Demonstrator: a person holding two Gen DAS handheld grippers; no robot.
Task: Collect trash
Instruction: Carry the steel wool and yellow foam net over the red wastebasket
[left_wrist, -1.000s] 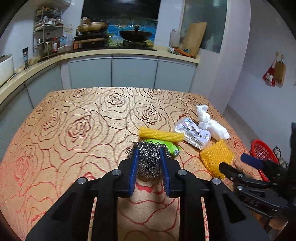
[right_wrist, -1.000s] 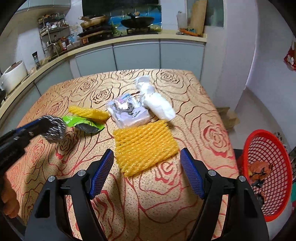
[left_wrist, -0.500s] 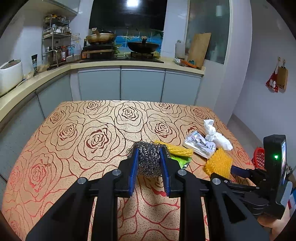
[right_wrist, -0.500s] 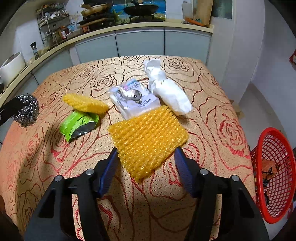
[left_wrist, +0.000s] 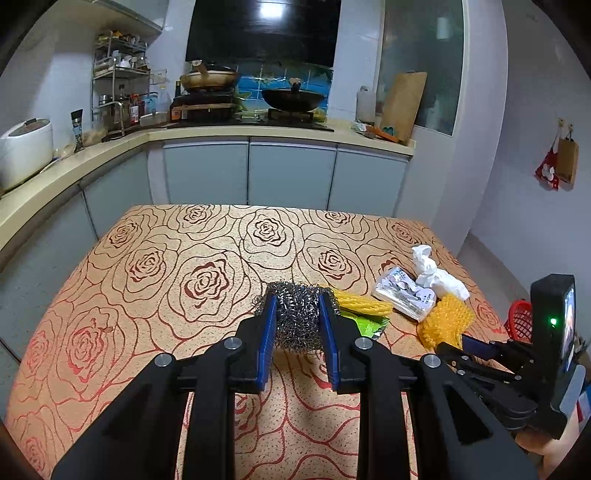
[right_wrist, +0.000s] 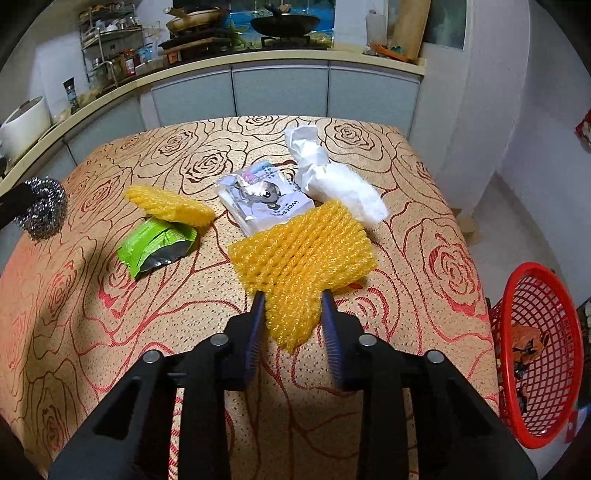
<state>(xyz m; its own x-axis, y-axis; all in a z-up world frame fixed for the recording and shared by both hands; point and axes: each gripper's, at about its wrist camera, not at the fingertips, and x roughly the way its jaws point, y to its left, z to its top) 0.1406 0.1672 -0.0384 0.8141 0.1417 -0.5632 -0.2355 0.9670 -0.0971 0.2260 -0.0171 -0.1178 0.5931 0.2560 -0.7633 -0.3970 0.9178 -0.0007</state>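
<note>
Since the earlier frame the right gripper (right_wrist: 293, 314) has just been closing, bunching the near edge of the yellow foam net (right_wrist: 303, 251) for lifting toward the red basket (right_wrist: 535, 354) at right. Left gripper (left_wrist: 297, 325) clamps the steel scourer (left_wrist: 296, 317), raised clear.

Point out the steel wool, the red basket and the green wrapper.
steel wool (left_wrist: 297, 321), left wrist view, middle of the wad.
red basket (right_wrist: 532, 273), right wrist view, upper rim.
green wrapper (right_wrist: 155, 245), right wrist view, green face.
</note>
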